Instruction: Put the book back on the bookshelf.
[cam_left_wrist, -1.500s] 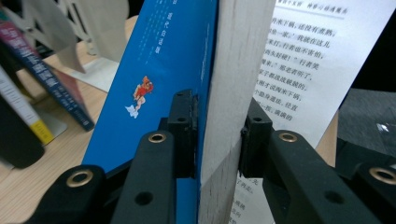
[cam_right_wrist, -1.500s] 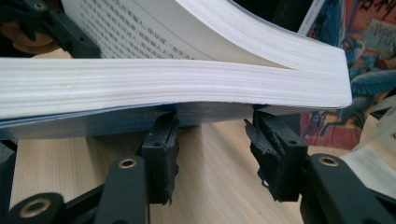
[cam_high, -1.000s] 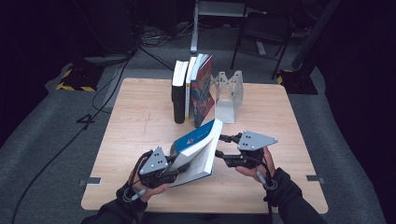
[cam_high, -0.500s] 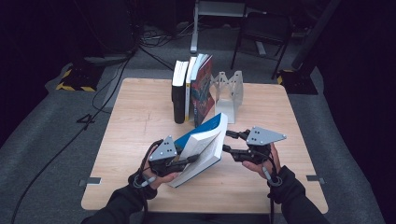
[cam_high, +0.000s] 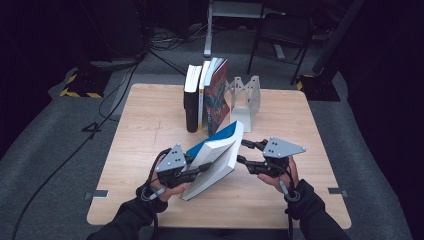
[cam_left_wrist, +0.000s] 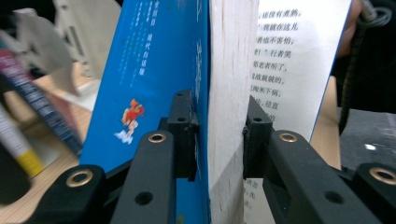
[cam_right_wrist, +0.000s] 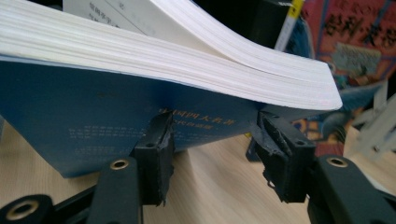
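Observation:
A thick book with a blue cover (cam_high: 215, 155) stands tilted over the middle of the wooden table (cam_high: 140, 130), its low corner near the front. My left gripper (cam_high: 200, 170) is shut on it from the left. In the left gripper view the pads (cam_left_wrist: 183, 135) press the blue cover (cam_left_wrist: 144, 70) and the page block from both sides, and a printed page fans out to the right. My right gripper (cam_high: 243, 151) is at the book's right edge with its jaws apart. In the right gripper view the right gripper (cam_right_wrist: 212, 140) has its tips at the cover's lower edge (cam_right_wrist: 93, 107), with bare table between them.
Several books (cam_high: 205, 95) stand upright in a row at the table's far middle. A white bookend (cam_high: 245, 95) is just right of them. A chair (cam_high: 280, 35) and cables lie on the dark floor beyond the table.
The blue book has tipped up a little steeper in the left gripper. The right gripper has stayed by the book's right edge.

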